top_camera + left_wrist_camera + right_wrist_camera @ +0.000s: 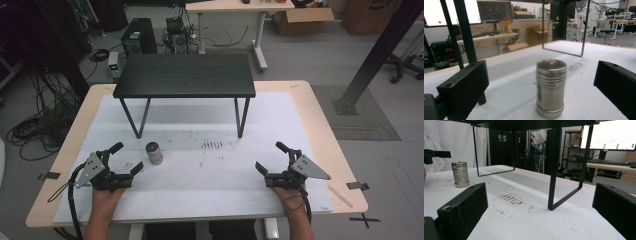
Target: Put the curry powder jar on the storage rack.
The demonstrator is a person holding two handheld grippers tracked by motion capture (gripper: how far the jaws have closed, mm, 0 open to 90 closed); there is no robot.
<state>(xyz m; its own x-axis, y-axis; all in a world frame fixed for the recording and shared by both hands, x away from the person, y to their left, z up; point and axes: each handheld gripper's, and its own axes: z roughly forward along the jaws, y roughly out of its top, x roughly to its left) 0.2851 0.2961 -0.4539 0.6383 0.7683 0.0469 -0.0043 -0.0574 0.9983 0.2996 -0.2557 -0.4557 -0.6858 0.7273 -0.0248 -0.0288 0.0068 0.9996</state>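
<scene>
A small steel canister stands upright on the white mat, left of the middle. My left gripper rests on the mat just left of it, jaws open, aimed at the canister, which stands a short way ahead of the jaws and between their lines, untouched. My right gripper lies at the right side of the mat, open and holding nothing. From there the canister shows far off to the left.
A small black table on thin metal legs stands at the back of the mat; its legs rise ahead of the right gripper. Rusty marks stain the mat's middle. Cables and equipment lie on the floor beyond.
</scene>
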